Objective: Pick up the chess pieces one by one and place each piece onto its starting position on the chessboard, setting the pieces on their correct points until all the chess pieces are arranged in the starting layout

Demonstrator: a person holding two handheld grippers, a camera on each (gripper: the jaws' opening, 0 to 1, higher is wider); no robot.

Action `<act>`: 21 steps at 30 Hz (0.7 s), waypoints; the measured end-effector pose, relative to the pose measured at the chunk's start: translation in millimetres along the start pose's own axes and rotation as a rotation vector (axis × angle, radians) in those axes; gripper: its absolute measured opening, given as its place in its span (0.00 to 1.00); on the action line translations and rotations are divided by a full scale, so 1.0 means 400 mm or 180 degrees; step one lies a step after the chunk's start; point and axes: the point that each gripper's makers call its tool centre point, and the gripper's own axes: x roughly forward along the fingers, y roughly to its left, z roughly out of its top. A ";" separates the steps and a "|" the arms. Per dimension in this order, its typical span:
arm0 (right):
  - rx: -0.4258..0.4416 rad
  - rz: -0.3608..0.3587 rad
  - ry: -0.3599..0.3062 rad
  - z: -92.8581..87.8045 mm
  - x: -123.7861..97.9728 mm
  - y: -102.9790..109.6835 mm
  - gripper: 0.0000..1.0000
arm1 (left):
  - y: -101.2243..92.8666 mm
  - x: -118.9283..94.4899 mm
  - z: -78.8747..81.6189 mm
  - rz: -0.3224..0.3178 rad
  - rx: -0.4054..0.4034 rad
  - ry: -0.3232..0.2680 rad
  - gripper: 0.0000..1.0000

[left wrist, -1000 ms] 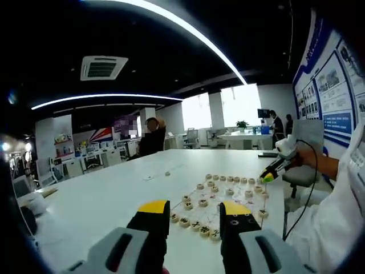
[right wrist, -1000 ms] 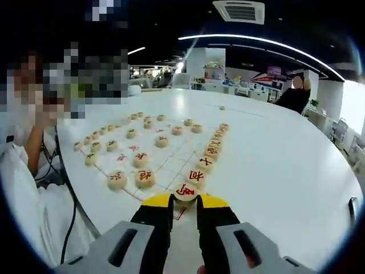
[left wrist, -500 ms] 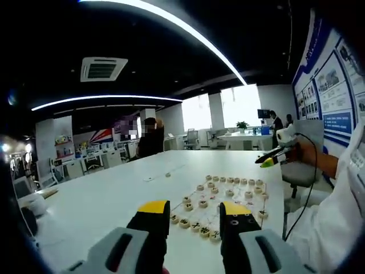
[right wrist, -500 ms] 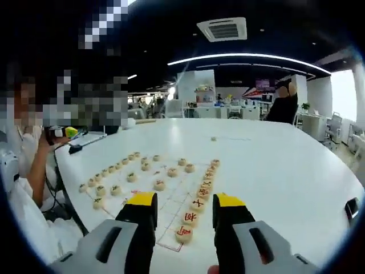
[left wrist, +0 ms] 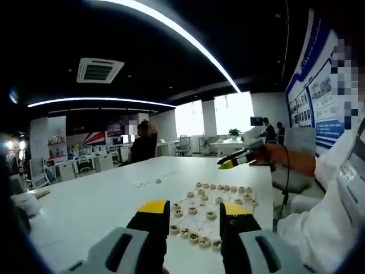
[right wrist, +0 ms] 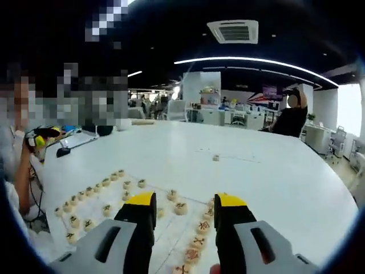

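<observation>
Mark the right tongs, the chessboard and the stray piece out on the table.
right tongs (right wrist: pixel 184 208), right gripper view, gap midway between yellow tips
chessboard (right wrist: pixel 165 228), right gripper view, bare sheet between tips
stray piece (right wrist: pixel 215 157), right gripper view, its top

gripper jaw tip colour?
Yellow tips on black jaws; clearest on the right gripper in the right gripper view.

Right claw (right wrist: pixel 182 208) at 6 o'clock, jaws apart and empty. Chess pieces (right wrist: pixel 181 208) in rows on white counter (right wrist: pixel 274 177), from 8 o'clock toward 6. One small lone piece (right wrist: pixel 216 157) farther off near 12 o'clock.
</observation>
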 end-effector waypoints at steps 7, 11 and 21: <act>-0.0028 -0.0240 0.0030 0.051 0.191 -0.096 0.40 | -0.004 0.000 -0.006 -0.0012 0.0021 0.0017 0.36; -0.0172 -0.0454 0.0040 0.063 0.273 -0.125 0.36 | 0.005 -0.007 -0.003 0.0025 0.0010 0.0000 0.36; 0.0110 -0.0559 0.0214 0.003 0.519 -0.191 0.36 | 0.023 -0.025 0.006 0.0088 0.0020 -0.0045 0.36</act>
